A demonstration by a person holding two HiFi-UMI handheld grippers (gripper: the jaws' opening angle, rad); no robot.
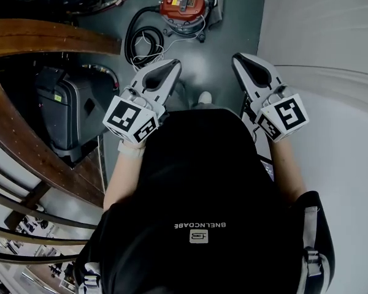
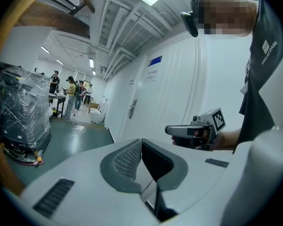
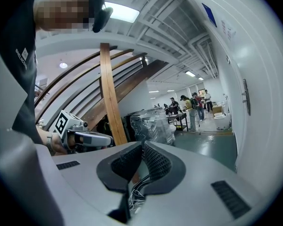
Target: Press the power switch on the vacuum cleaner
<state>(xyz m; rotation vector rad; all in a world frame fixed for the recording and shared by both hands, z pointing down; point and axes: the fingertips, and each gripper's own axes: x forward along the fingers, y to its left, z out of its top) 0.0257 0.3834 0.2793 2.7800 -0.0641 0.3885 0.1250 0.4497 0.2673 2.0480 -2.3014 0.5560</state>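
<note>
Starting at the left, a curved wooden beam [image 1: 30, 37] sweeps past well to the left of the vacuum cleaner [image 1: 183, 6], which sits on the grey floor [image 1: 233, 23] with its black hose [image 1: 138, 38] coiled just to its left and joined to it. The person stands well back from the vacuum cleaner, both tools held up in front of the body and pointing its way. The left tongs [image 1: 172, 66] are pressed together at the tips with nothing between them, nearer than the vacuum cleaner and a little to its left. The right tongs [image 1: 240, 60] are likewise closed and empty, nearer and to its right. A pale wall [image 1: 331, 23] runs to the right of the vacuum cleaner. The switch is too small to pick out from here. To my eye the sensible approach is to step in and crouch, find the switch on the red top, and push it squarely with one closed tip, keeping clear of the hose.
</note>
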